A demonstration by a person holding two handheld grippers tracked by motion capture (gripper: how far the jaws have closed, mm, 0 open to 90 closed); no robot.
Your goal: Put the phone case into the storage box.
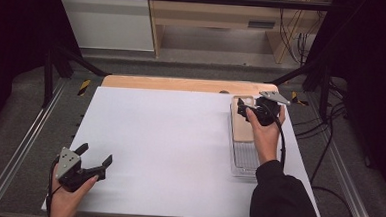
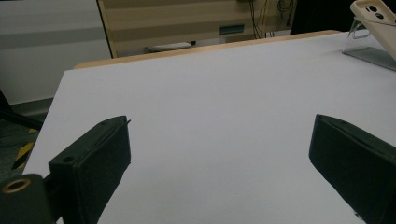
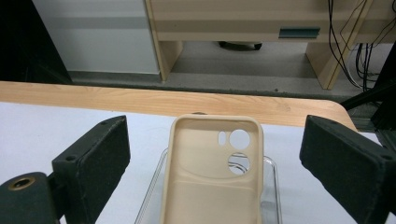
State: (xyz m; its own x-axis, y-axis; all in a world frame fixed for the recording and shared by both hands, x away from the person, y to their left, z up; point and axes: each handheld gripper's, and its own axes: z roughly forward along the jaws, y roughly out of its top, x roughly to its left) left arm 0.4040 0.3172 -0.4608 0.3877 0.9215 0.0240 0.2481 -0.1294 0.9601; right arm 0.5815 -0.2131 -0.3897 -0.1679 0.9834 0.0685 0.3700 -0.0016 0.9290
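though cut off below, beige phone case (image 3: 212,172) between spread right gripper (image 3: 215,163) jaws; left gripper (image 1: 94,159) jaws spread

A white tabletop (image 1: 169,142) lies over a light wood board (image 1: 187,84) whose far edge shows beyond it. Behind stands pale wooden shelving (image 3: 261,28) beside a white panel (image 1: 108,21) on grey floor (image 1: 203,56). Black cables (image 1: 292,33) hang at the right (more trail across the floor), and black curtains (image 1: 14,39) flank both sides.
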